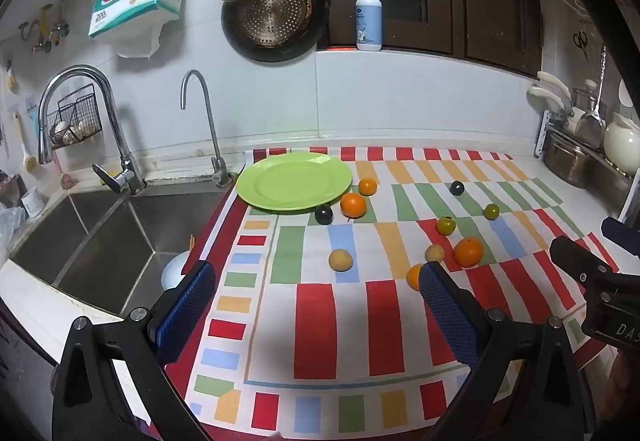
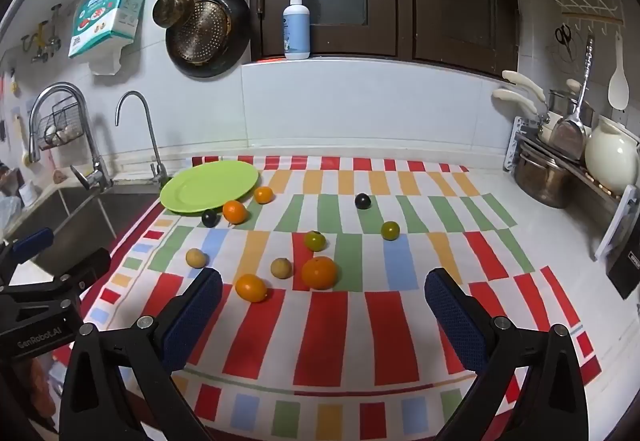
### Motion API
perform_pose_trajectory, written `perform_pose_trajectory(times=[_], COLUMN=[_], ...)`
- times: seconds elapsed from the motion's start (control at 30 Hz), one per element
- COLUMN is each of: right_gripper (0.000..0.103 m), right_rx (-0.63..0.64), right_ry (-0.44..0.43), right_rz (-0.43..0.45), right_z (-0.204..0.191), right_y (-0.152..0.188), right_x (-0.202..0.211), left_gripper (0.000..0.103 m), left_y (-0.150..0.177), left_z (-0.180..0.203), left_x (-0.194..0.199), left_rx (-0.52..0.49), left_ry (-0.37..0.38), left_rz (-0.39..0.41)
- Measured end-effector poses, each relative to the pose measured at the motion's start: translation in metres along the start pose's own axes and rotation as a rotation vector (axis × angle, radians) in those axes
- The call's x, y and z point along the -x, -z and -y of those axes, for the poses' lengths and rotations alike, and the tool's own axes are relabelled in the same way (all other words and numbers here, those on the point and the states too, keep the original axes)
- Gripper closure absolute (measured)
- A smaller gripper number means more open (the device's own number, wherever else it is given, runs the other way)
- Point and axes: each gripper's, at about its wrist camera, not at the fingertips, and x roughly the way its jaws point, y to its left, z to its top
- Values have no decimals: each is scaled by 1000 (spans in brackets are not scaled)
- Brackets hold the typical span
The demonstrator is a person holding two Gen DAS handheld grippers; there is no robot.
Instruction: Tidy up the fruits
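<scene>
on the striped cloth (image 2: 328,333) covering the tabletop, loose fruits (image 2: 319,272) lie scattered beside an empty green plate (image 2: 208,187) near the sink (image 1: 100,237). left claw (image 1: 316,305) and right claw (image 2: 324,305) hover released, grasping nothing.

The left tool's (image 1: 318,287) right finger (image 1: 444,305) hides part of one orange fruit (image 1: 413,276); the white bowl (image 1: 175,268) in the sink (image 1: 100,241) is half covered.
</scene>
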Motion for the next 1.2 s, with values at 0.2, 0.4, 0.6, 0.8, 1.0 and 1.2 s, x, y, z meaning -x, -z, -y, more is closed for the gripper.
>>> perform_pose_trajectory(times=[0.2,0.4,0.6,0.8,1.0,1.2], right_gripper=[1,1,1,1,1,1], right_rx=[0,1,3,12,14,18], right_ry=[-2,-8,-6,-7,-7,-8], right_rz=[8,8,11,21,23,27], right_z=[-1,-2,-3,-6,-7,-7], right_y=[0,1,2,1,0,0], right_x=[1,2,2,5,6,6], left_gripper=[0,0,0,0,0,0], left_y=[0,1,0,-3,-3,-3], left_z=[0,-3,-3,-4,-5,-7], left_x=[0,2,5,6,7,7], left_rx=[-1,0,-4,-2,0,2], left_ry=[-5,-8,-24,-24,-27,-33], left_rz=[4,12,17,25,31,38])
